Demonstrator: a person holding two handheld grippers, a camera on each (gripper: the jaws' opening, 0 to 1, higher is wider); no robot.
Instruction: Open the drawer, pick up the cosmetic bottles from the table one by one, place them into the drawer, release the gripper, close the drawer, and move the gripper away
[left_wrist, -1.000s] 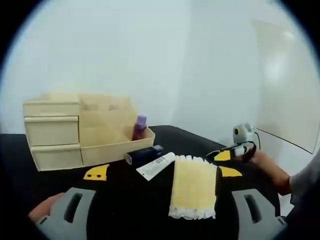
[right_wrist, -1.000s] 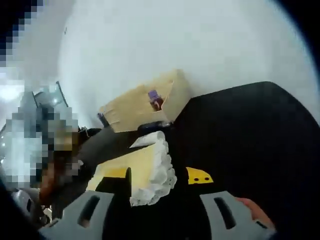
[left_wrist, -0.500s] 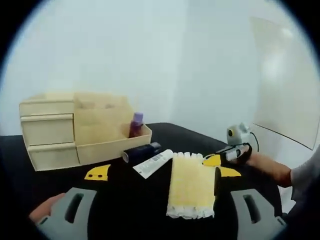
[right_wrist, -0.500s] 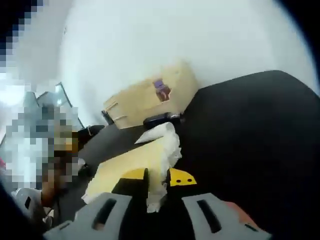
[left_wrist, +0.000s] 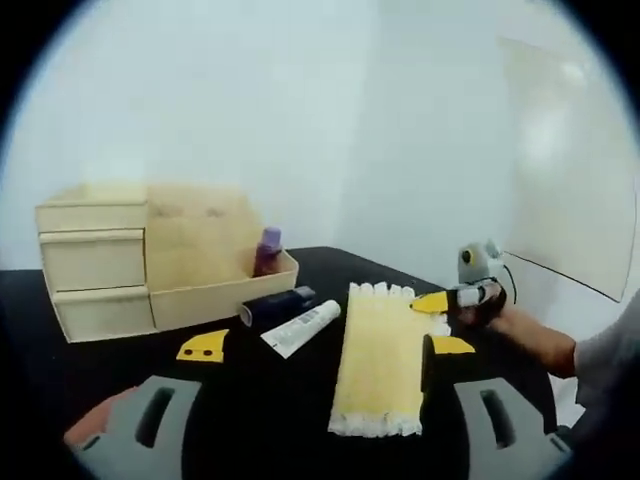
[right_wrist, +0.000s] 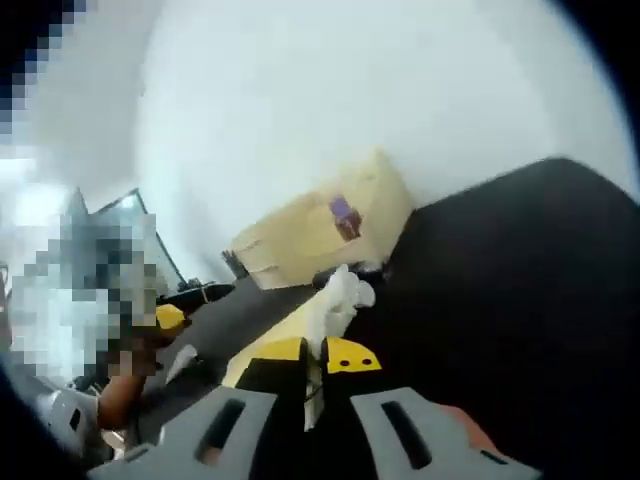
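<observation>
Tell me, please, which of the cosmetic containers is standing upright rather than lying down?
The purple-capped bottle, standing in the organizer's open tray. The dark bottle and white tube lie flat on the table.

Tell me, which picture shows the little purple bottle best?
The left gripper view. There the purple bottle stands upright in the organizer's open tray, beside the drawers. In the right gripper view it is a small, blurry purple spot against the organizer.
</observation>
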